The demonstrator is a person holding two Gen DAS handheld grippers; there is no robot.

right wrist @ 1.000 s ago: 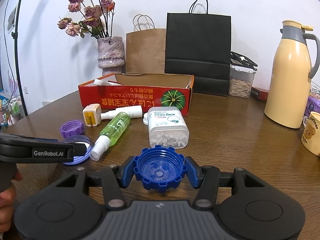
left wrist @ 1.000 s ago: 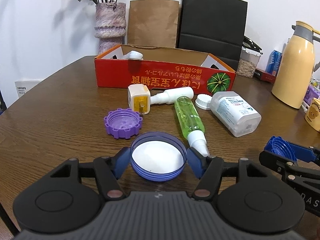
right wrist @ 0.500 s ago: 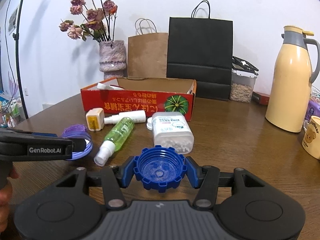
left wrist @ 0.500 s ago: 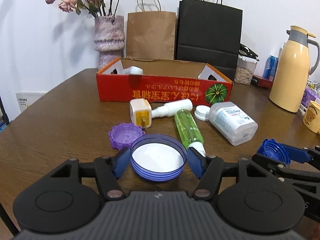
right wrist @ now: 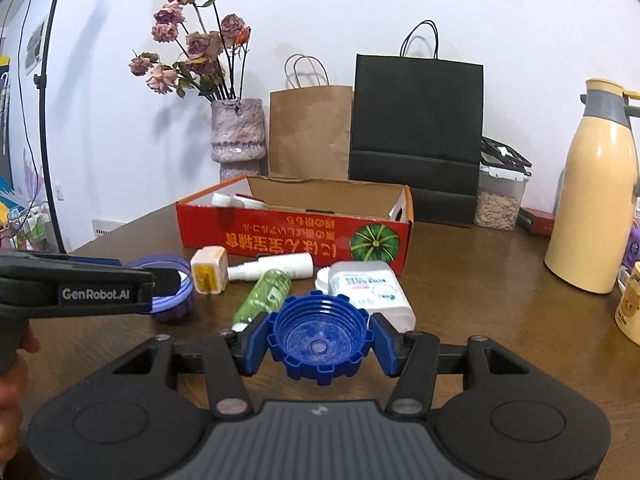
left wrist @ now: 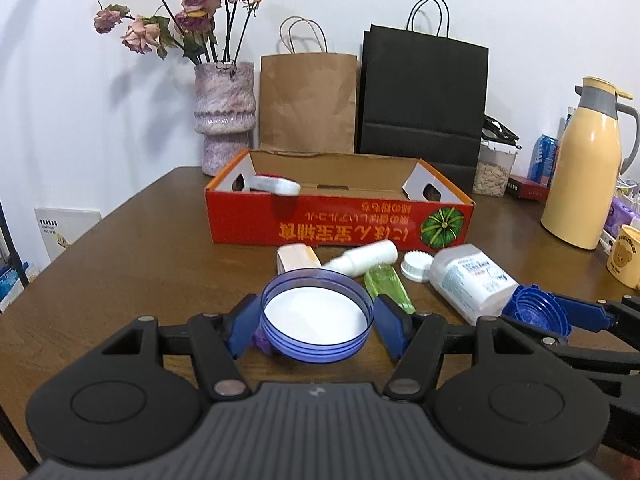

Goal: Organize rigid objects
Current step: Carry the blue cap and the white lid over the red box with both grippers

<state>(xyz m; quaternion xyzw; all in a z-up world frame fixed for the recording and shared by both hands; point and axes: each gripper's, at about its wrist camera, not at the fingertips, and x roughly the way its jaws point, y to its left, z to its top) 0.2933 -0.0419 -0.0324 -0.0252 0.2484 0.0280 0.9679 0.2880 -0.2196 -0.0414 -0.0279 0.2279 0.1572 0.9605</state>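
Note:
My left gripper (left wrist: 316,320) is shut on a round purple lid with a white inside (left wrist: 316,314), held above the table. My right gripper (right wrist: 319,338) is shut on a blue ribbed cap (right wrist: 319,338), also lifted; it shows in the left wrist view (left wrist: 536,312). A red cardboard box (left wrist: 340,220) stands open ahead with a white item inside (left wrist: 276,185). On the table before it lie a white-yellow block (right wrist: 208,266), a white spray bottle (right wrist: 280,266), a green spray bottle (right wrist: 264,294), a white cap (left wrist: 416,265) and a white pill container (left wrist: 472,280). A purple toothed cap (right wrist: 176,312) lies under the left gripper.
Behind the box stand a vase of dried roses (left wrist: 225,116), a brown paper bag (left wrist: 308,100) and a black paper bag (left wrist: 424,96). At right are a cream thermos (left wrist: 584,176), a seed container (left wrist: 494,168) and a bear mug (left wrist: 626,256).
Both grippers have risen and moved forward towards the box with their caps. The purple toothed cap is now mostly hidden beneath the left gripper.

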